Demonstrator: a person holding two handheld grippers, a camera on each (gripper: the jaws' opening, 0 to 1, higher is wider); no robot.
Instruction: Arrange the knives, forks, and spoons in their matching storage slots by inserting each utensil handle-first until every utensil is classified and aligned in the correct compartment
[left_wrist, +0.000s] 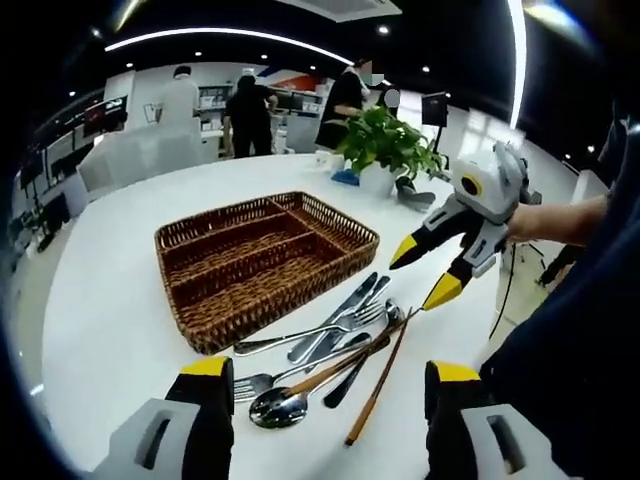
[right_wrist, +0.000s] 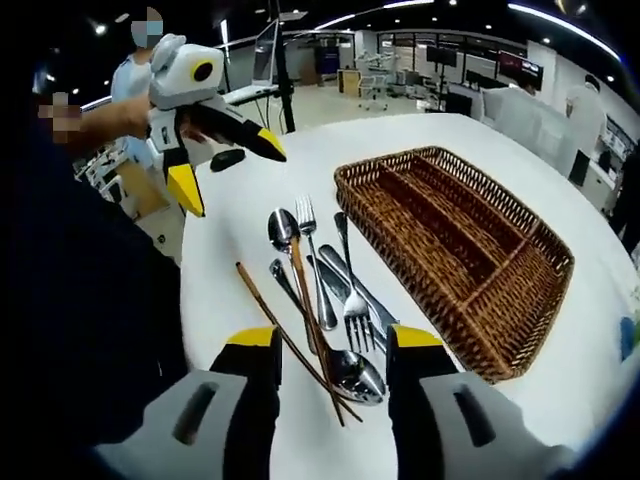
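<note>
A brown wicker basket (left_wrist: 268, 305) with long divided slots sits empty on the white table (left_wrist: 110, 300). In front of it lies a loose pile of utensils (left_wrist: 325, 345): forks, spoons, knives and a pair of brown chopsticks (left_wrist: 376, 388). My left gripper (left_wrist: 328, 385) hovers open just short of the pile, holding nothing. My right gripper (left_wrist: 425, 272) hangs open above the pile's right side, also holding nothing. In the right gripper view the basket (right_wrist: 425, 305) is to the right, the utensils (right_wrist: 322, 290) lie ahead of my open right gripper (right_wrist: 335, 352), and the left gripper (right_wrist: 230, 172) is at upper left.
A potted green plant (left_wrist: 385, 145) stands at the far table edge behind the basket, with a small blue item (left_wrist: 345, 177) beside it. Several people stand in the background. The table edge runs close on the person's side (right_wrist: 190, 290).
</note>
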